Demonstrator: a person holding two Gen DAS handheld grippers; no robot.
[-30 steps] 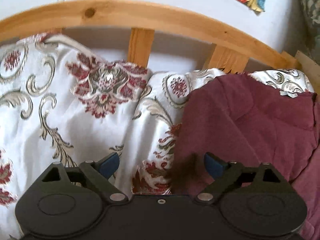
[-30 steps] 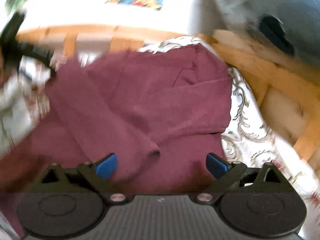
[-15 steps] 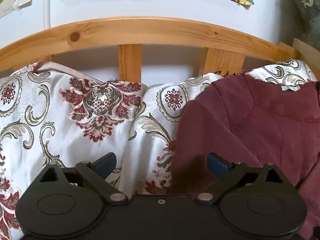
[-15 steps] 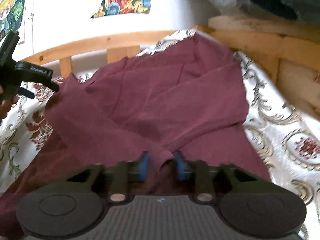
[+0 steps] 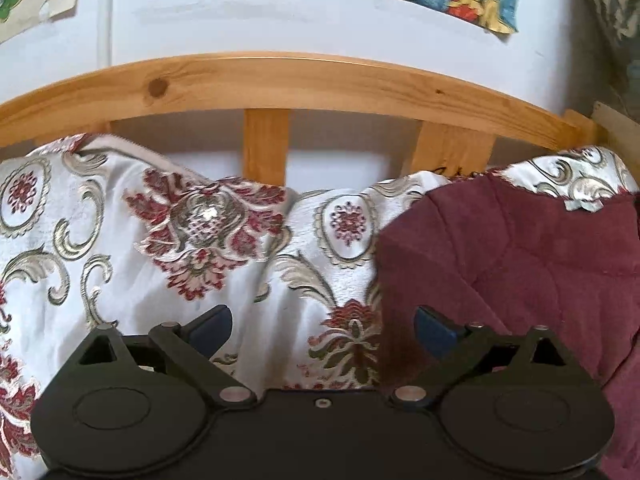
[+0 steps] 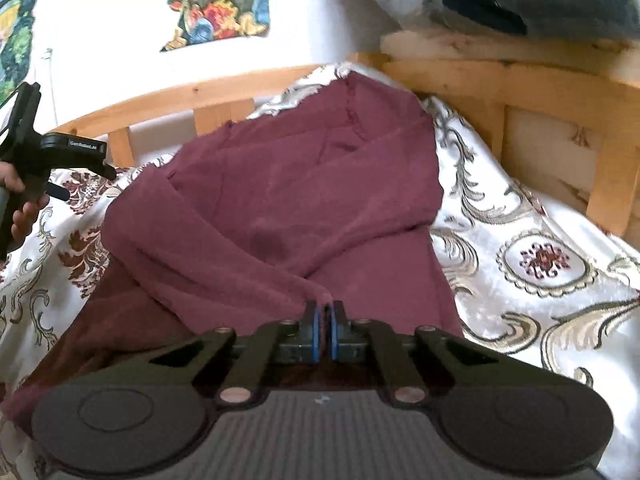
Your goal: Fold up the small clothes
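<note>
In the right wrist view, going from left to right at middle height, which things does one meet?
Left tool in the person's hand → maroon garment → patterned bedspread → wooden bed frame.

Open stretch of white bedspread with red and gold floral pattern (image 5: 120, 264) ahead of the left claw (image 5: 322, 324), jaws spread wide over the bare cloth, nothing between them. Blocked beyond by the curved pine bed rail with upright slats (image 5: 280, 80), white wall close behind. To that claw's right, the rumpled maroon knit garment (image 6: 288, 200) heaped across the bed. On the far right, room over bare bedspread, bounded by the wooden side frame (image 6: 560, 92). Right claw (image 6: 324, 320) pinched tight on a garment fold, fabric crowding both sides.
</note>
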